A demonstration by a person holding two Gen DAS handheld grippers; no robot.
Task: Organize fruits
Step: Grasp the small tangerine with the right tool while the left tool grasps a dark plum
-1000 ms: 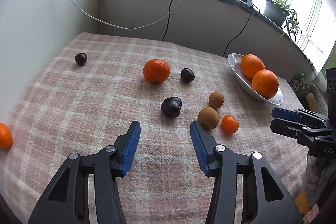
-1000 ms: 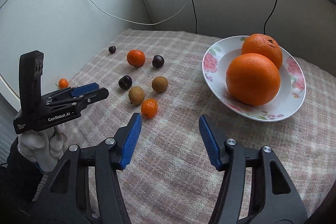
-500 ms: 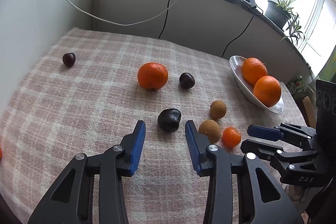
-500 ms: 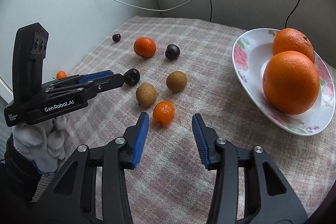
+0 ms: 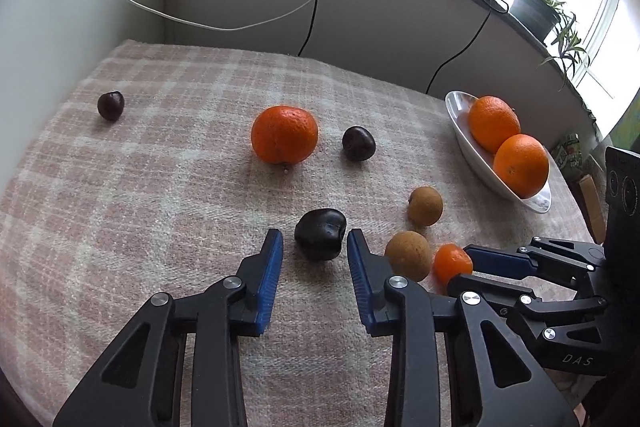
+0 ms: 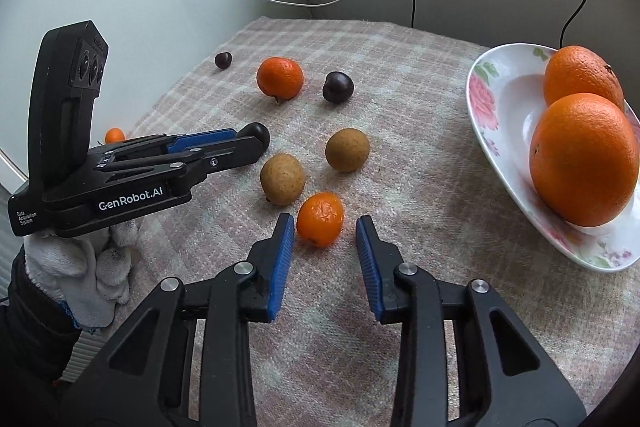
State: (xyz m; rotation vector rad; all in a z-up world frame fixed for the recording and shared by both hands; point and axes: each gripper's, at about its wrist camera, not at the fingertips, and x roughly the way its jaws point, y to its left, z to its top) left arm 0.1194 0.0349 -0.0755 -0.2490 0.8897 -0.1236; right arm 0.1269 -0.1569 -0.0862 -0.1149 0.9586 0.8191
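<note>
**Both grippers closing around small fruit on the checked cloth**

Nearest the right gripper [image 6: 324, 231]: a small orange fruit [image 6: 320, 219] between the blue pads, jaws closing, pads not yet touching the peel; slightly oval, long axis roughly upright and leaning a little. Nearest the left gripper [image 5: 314, 243]: a dark plum [image 5: 320, 234] between the jaws, also closing, slim gaps on both sides; wider than tall, lying across the gap. Just beyond, on the surface [image 5: 140, 187]: two brown round fruits [image 6: 282, 179] [image 6: 347, 149], the nearer one just beside the small orange fruit. Farther back: a tangerine [image 5: 284, 134], stem end down, a second dark plum [image 5: 358, 143] beside it, a third [image 5: 110, 105] well apart to the left. At right, a flowered plate [image 6: 496, 107] holding two big oranges [image 6: 584, 159].
</note>
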